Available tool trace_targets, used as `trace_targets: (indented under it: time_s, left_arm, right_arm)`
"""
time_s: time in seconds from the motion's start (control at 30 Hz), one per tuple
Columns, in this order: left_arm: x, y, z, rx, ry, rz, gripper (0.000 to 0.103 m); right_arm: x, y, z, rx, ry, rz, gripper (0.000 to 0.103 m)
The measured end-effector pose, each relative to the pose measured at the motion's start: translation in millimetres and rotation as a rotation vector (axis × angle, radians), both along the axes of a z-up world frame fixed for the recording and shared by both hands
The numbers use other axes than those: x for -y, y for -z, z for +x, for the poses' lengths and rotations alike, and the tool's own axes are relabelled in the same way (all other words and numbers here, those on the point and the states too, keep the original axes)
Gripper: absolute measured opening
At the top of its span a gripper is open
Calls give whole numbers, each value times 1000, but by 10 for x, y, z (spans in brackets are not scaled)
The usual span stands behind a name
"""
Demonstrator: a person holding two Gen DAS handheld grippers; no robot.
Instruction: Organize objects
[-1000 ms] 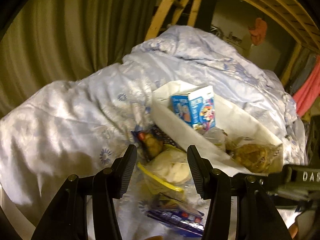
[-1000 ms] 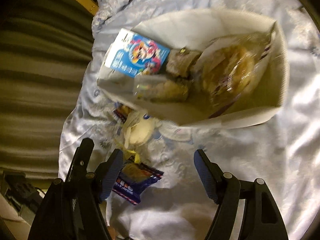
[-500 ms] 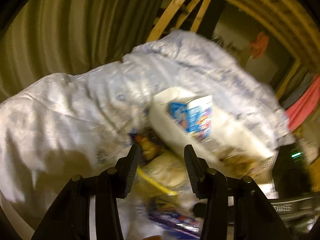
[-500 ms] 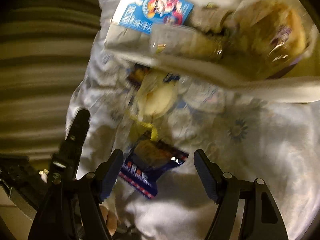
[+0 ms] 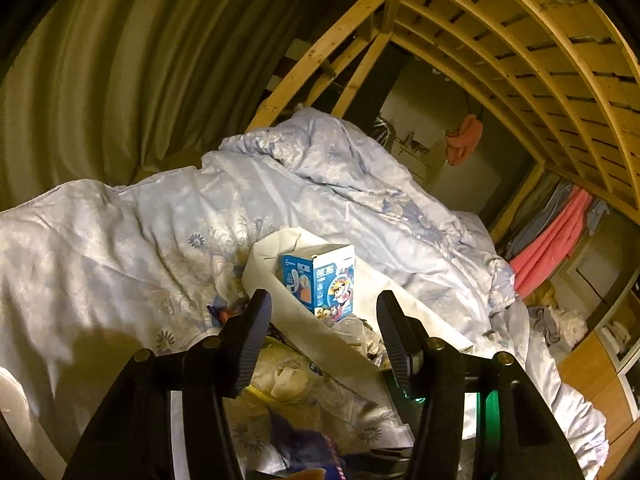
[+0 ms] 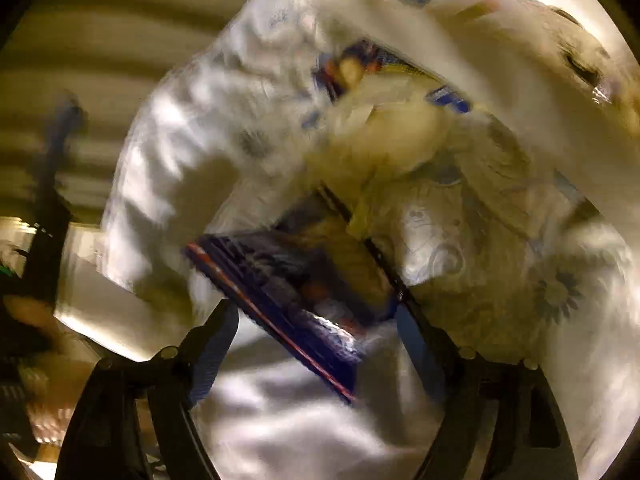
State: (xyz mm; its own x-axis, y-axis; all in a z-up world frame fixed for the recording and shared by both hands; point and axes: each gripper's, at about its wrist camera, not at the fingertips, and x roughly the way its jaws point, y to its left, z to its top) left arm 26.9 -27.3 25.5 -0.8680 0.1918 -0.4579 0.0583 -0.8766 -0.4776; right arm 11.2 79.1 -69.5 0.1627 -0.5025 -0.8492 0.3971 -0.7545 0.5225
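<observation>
Right wrist alone shows blue snack packet [image 6: 296, 300].

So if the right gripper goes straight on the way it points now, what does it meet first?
Most likely the dark blue snack packet lying on the quilt. It sits between the open right gripper. The picture is blurred, so depth is uncertain.

Olive curtain [image 5: 100, 92], wooden bed slats [image 5: 532, 52], pink cloth [image 5: 464, 140] hanging
</observation>
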Motion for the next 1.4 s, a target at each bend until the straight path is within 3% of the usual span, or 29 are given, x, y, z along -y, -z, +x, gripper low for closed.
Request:
trace_targets:
  time_s: [0.03,0.07,0.1,0.2,0.37,0.47,0.5,0.63,0.7,0.77,0.97,1.4]
  left_arm:
    - [5,2,-2,2,-3,-1,53]
    - [6,6,2,4,-4,-5,53]
    - [0,12,-1,7,-5,-11,53]
    - [-52,44,-46,41,-4,-44,53]
    - [-195,111,-100,90,22,-143,53]
    - [-269,134,-123,117,3,-219,54]
    - [-288,147,-139,127,-5,-241,54]
    - [-272,195,-155,146,-6,-246,53]
    - [-264,197,-158,150,-11,-249,53]
    - [-275,206,-174,158,-8,-256,53]
    - [-303,341,-264,230,-7,-272,53]
    - [-276,390,-294,254,-2,-257,54]
  right_arm:
    - [17,4,1,-37,10,27,71]
    - [-1,-7,-17,-61,37,59,53]
    - [-58,-30,-50,-76,78,91,43]
    - [-286,-184,-129,-180,195,86,38]
    - [-362,-290,-123,-384,224,267,38]
    - [-262,-89,-132,-460,167,431,48]
    - [-254,74,-163,-450,144,484,60]
    - [-596,186,-282,-356,255,262,67]
    - [-685,169,-311,-328,251,139,90]
    - [-680,174,-297,-329,239,94,98]
    - [-504,203,-262,-365,192,184,103]
    - [-492,195,-291,-371,200,189,103]
